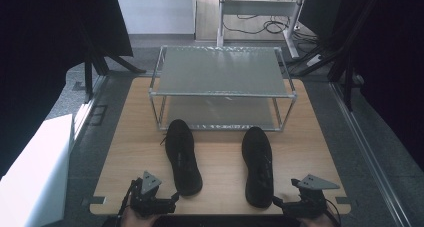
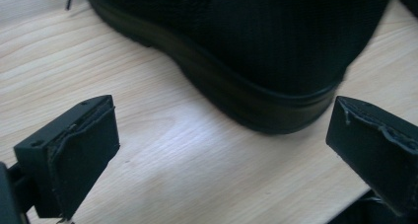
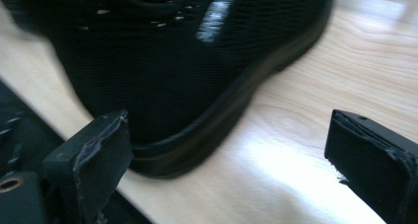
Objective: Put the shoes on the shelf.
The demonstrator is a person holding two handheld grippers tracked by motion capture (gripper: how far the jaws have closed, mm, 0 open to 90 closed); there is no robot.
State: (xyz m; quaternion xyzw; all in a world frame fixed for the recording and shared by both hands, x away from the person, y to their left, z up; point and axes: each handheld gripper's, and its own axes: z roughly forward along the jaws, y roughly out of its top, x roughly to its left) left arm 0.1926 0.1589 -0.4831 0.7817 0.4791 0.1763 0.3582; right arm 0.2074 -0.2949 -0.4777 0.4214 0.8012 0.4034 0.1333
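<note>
Black shoes [image 1: 184, 157] [image 1: 258, 166] just beyond both wide-open grippers [image 1: 175, 196] [image 1: 278, 202].

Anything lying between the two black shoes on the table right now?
No. In the high view, the strip between the left shoe and the right shoe is bare wooden table, from the heels up to the rack.

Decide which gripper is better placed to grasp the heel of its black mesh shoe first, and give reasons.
Probably the right gripper: its open jaws already reach beside the heel of the right black mesh shoe. The left gripper is open too, but the left black mesh shoe lies just ahead of its jaws.
</note>
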